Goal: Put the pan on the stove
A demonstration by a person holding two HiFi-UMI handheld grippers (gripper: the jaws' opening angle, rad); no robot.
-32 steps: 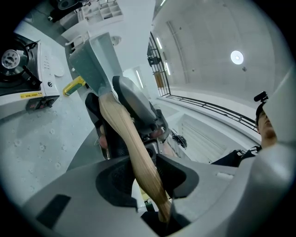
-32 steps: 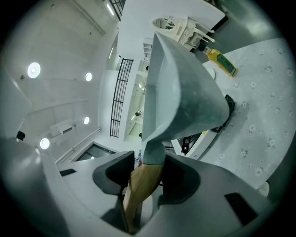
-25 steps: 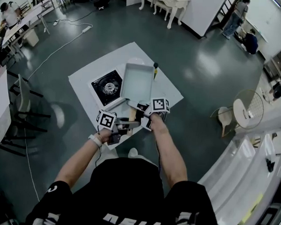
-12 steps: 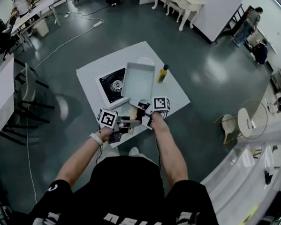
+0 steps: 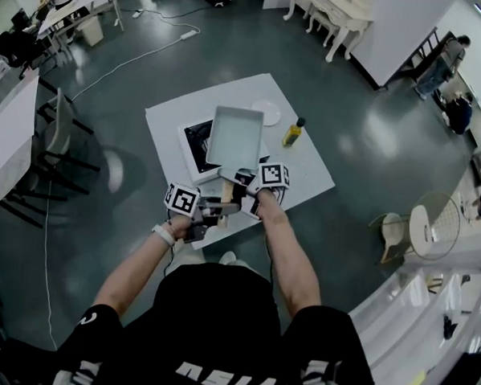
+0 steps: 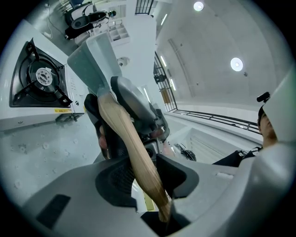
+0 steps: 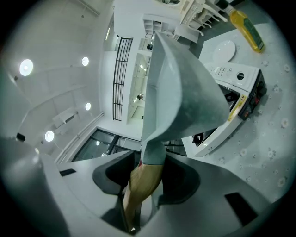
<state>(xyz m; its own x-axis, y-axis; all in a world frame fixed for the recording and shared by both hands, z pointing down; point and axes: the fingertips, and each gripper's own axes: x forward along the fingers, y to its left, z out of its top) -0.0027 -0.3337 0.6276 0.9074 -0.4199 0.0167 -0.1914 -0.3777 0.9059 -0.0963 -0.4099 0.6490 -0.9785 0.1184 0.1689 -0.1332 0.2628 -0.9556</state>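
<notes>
White table (image 5: 306,163) on a dark floor bears the stove (image 5: 196,141), with a plate (image 5: 267,112) and a yellow bottle (image 5: 293,132) further ahead of the grippers. Left gripper (image 5: 209,218) and right gripper (image 5: 239,184) are both clamped on the wooden handle (image 5: 227,193) of the pan (image 5: 235,137), the right one nearer its body. The pan stretches straight ahead of them, held in the air over the stove's right side.

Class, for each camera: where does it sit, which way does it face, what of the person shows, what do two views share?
Head view: on the person's head, facing steeply down at the table; both forearms, left gripper and right gripper show.
Left gripper view: on that gripper, looking along its jaws, clamped on the handle, toward the stove.
Right gripper view: likewise, looking up the handle at the pan.
Shared by both: handle, stove.
</notes>
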